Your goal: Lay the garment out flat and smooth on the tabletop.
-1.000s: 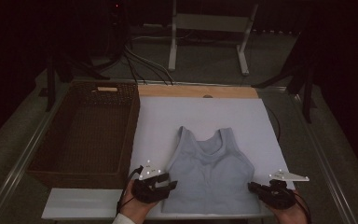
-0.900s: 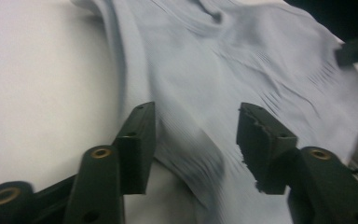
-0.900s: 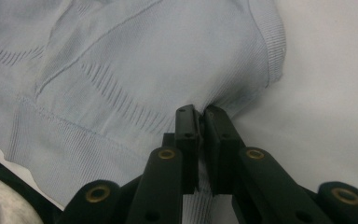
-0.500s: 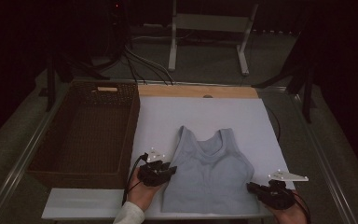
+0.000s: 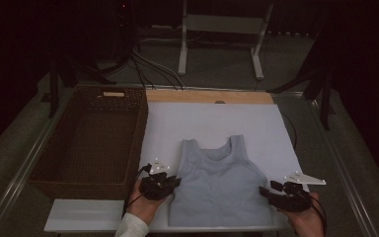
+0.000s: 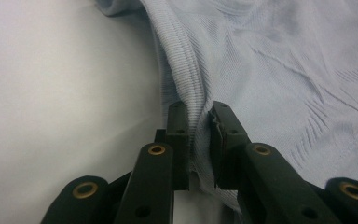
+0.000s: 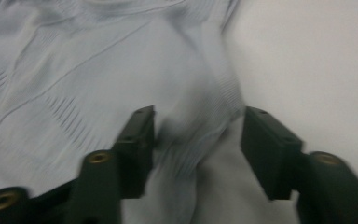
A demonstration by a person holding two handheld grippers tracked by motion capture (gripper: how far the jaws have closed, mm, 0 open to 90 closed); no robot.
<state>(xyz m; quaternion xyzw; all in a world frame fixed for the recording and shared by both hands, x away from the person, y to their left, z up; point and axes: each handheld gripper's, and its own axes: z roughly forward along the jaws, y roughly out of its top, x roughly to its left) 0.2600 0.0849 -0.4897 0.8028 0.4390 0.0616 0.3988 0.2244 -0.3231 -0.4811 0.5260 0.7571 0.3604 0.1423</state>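
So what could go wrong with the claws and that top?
The left claw pinches only the ribbed side edge of the pale blue sleeveless knit top, so the fabric might slip out. The right claw has just been opening, fabric loose between its jaws; lifting now could drag the top crooked.

Grey table (image 5: 335,163) with metal edge rails carries a large flat white board (image 5: 256,128), with a strip of light wood (image 5: 207,97) along the board's far edge. Pale blue ribbed sleeveless top (image 5: 219,185) lies flat on the board's near half, neckline pointing away. Dark brown woven rectangular basket (image 5: 91,140) sits on the table touching the board's left edge.
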